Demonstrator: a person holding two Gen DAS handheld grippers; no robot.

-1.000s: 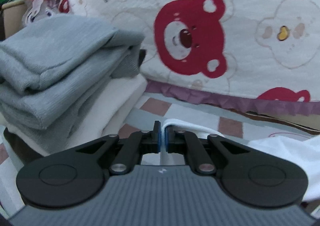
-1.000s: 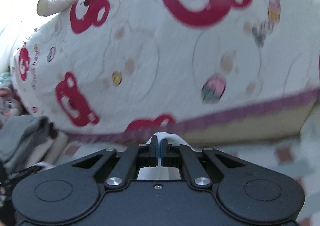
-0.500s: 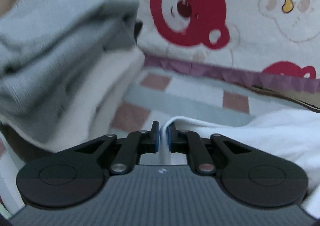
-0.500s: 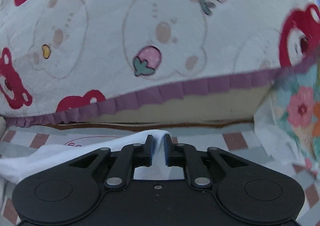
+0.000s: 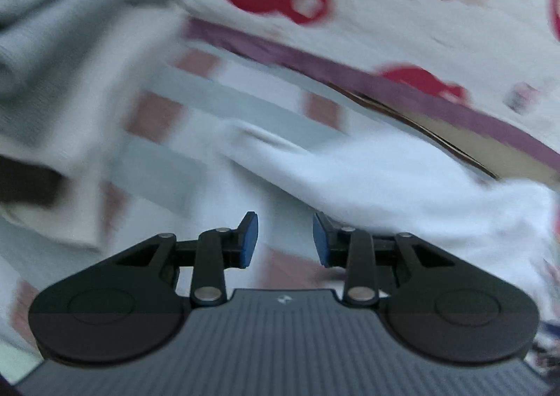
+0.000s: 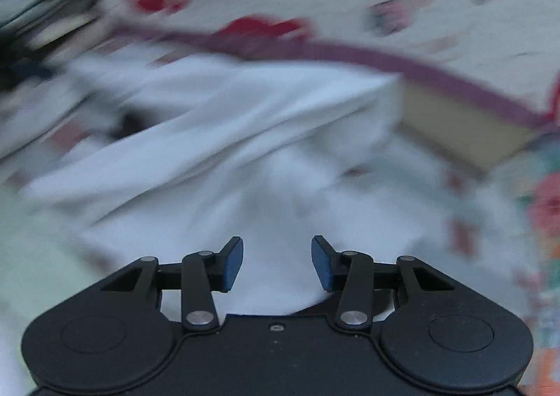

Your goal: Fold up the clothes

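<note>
Checked bedding (image 5: 224, 98) in white, grey-green and dull red squares is lying under everything, and both views are smearing with motion blur. Behind it a white quilt (image 5: 402, 11) printed with red bears is bulging up, a purple frill (image 5: 350, 75) is running along its lower edge, and a tan band (image 6: 465, 130) is showing beneath that frill in the right wrist view. At the far right edge of that view a flowered cloth (image 6: 547, 207) is just showing.

One white garment (image 6: 245, 123) is lying crumpled on the bedding in front of the quilt, its folds running across the right wrist view; in the left wrist view it is lying ahead and to the right. One stack of folded grey and white clothes (image 5: 59, 46) is sitting at the left, too blurred for its pieces to be counted.

Two grippers are showing. The left gripper (image 5: 285, 238) is standing with its blue pads spread, having just been opening, bare bedding showing in the gap. The right gripper (image 6: 276, 264) is spread wider, also just opening, and white fabric is lying loose between the pads without being pressed.
</note>
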